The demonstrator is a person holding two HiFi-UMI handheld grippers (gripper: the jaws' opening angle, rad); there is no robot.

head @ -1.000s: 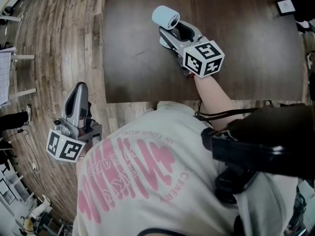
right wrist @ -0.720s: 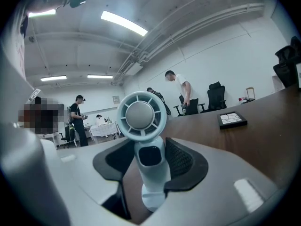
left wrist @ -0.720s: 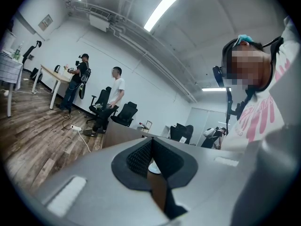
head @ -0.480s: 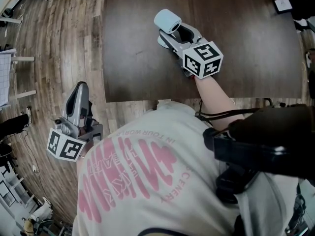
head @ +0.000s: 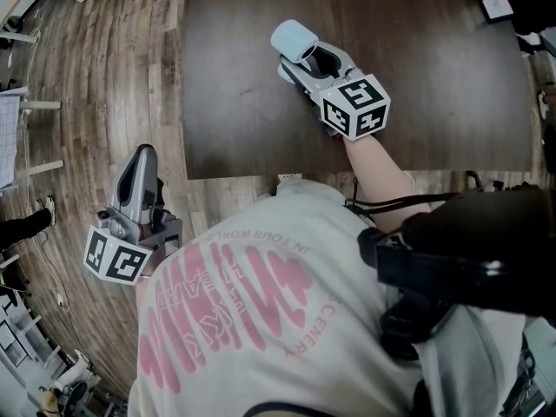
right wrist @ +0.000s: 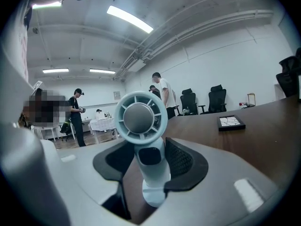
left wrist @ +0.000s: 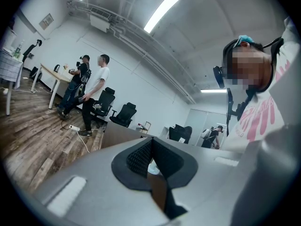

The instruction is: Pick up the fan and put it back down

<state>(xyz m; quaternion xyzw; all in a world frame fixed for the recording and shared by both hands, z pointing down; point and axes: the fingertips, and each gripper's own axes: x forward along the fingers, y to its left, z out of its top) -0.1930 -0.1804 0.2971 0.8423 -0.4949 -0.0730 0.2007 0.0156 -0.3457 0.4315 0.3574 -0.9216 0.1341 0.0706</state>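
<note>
**Fan held in the right gripper, low over the table**

Head view, read from left to right. At about 8 o'clock in the frame, the left gripper point(head: 142, 159) hangs over the grey-brown plank floor point(head: 95, 76), well clear of the table. It points toward 12 o'clock. Its own view shows its black ribbed pads point(left wrist: 136, 158) pressed together with nothing between them, so it is clenched on nothing and takes no part in the work.

The dark brown wooden table point(head: 234, 111) fills the upper middle of the frame. Near 12 o'clock stands the pale blue handheld fan point(head: 294, 38), which has a round grilled head and a slim stem. The right gripper point(head: 307, 56) reaches toward it from 5 o'clock, with its marker cube nearest the person.

In the right gripper view the fan is upright. Its stem is between the two pads, and the pads are closed against it on either side, so this gripper is grasping the fan by the stem. The fan's round foot shows low between the jaws, at the table top or only just above it. Which of the two cannot be told.

A small black-framed square tile point(right wrist: 230, 122) lies on the table well beyond, toward 2 o'clock.

Progress, as a judgement: the grasp is made. Whether this is the start of the lift or the end of the lowering cannot be settled from these views. In either case the foot must still be settled firmly on the table, the jaws opened, and the gripper drawn back without tipping the top-heavy fan.
</note>
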